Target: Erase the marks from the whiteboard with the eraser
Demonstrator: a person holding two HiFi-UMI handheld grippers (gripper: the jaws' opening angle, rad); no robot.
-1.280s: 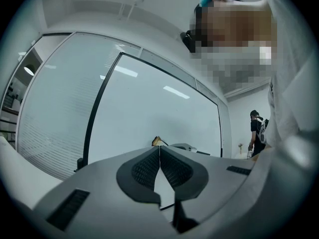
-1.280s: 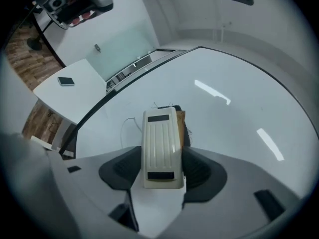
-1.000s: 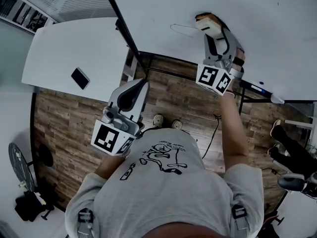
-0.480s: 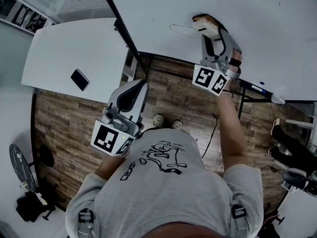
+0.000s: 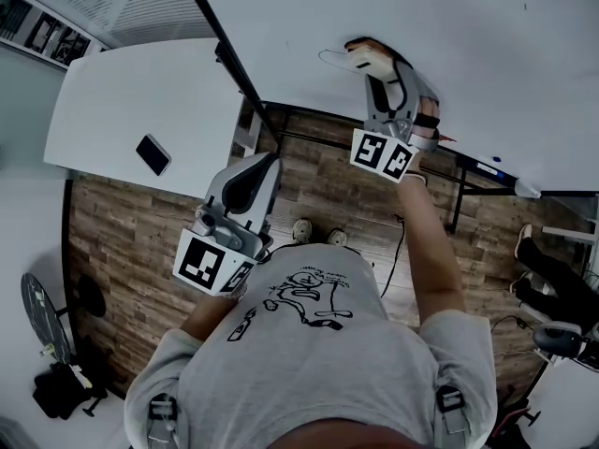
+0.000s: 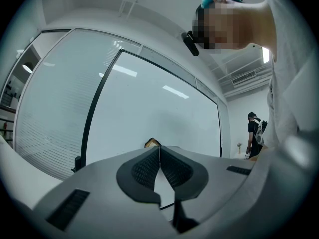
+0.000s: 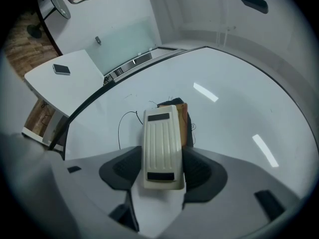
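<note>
Your right gripper (image 7: 160,172) holds the eraser (image 7: 160,133) against the whiteboard (image 7: 239,108).
Its jaws clamp the eraser's sides, and the far end meets the board just beside a thin curved mark (image 7: 120,126). Your left gripper (image 6: 159,169) is off the board, jaws closed together on nothing.

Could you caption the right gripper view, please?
Right hand-held gripper holding the eraser against the whiteboard beside a thin black mark.
</note>
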